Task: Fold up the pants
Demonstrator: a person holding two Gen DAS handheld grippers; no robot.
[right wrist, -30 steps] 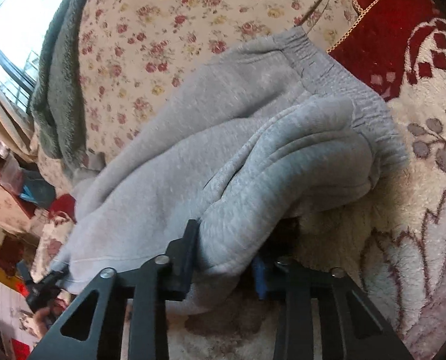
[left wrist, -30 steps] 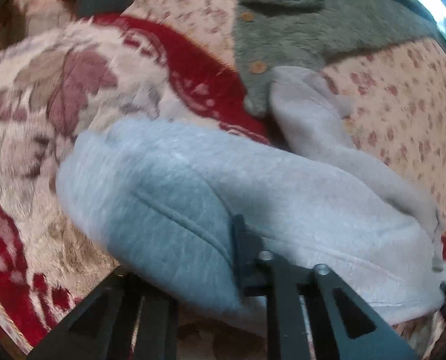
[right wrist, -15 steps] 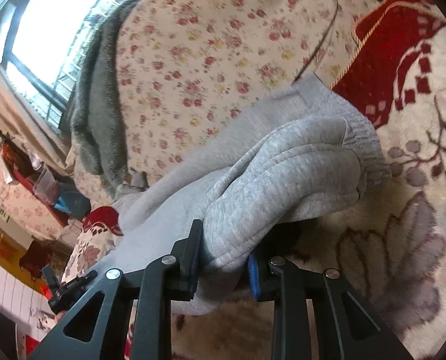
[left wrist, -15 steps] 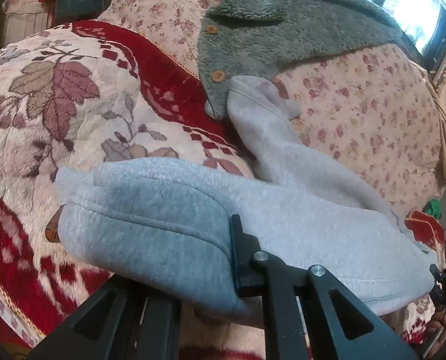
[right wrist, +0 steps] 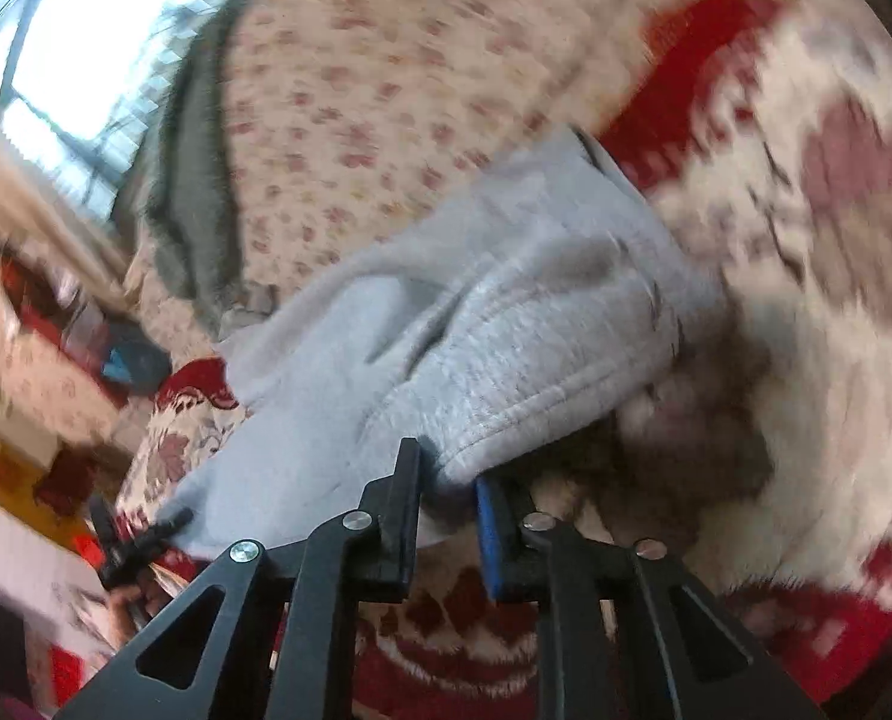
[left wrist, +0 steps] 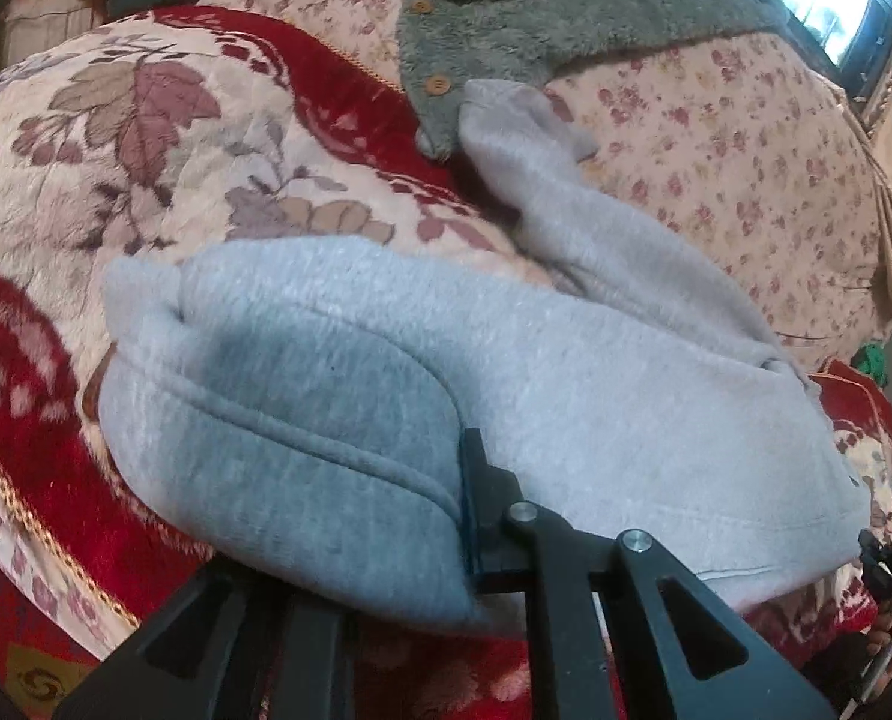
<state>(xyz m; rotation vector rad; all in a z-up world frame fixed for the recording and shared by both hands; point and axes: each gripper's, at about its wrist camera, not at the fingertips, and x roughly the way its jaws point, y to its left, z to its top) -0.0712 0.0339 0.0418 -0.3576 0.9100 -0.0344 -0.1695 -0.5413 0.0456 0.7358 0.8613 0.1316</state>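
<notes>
Grey pants point(left wrist: 566, 396) hang stretched between two sets of tongs above a bed spread with a red-and-cream leaf-patterned blanket point(left wrist: 164, 180). The left tongs point(left wrist: 422, 516) are closed on one end of the garment, cloth bulging over the near finger so that only the right-hand one shows clearly. The right tongs point(right wrist: 446, 486) pinch a hemmed edge of the pants point(right wrist: 506, 312) between a black finger and a blue-padded one, with a narrow gap filled by fabric. One leg trails away across the bed to a floral sheet point(left wrist: 746, 138), its end lying just beside a grey-green fleece jacket point(left wrist: 542, 6) with wooden buttons. The right wrist view is heavily blurred; a bright window point(right wrist: 92, 54) shows at its upper left.
</notes>
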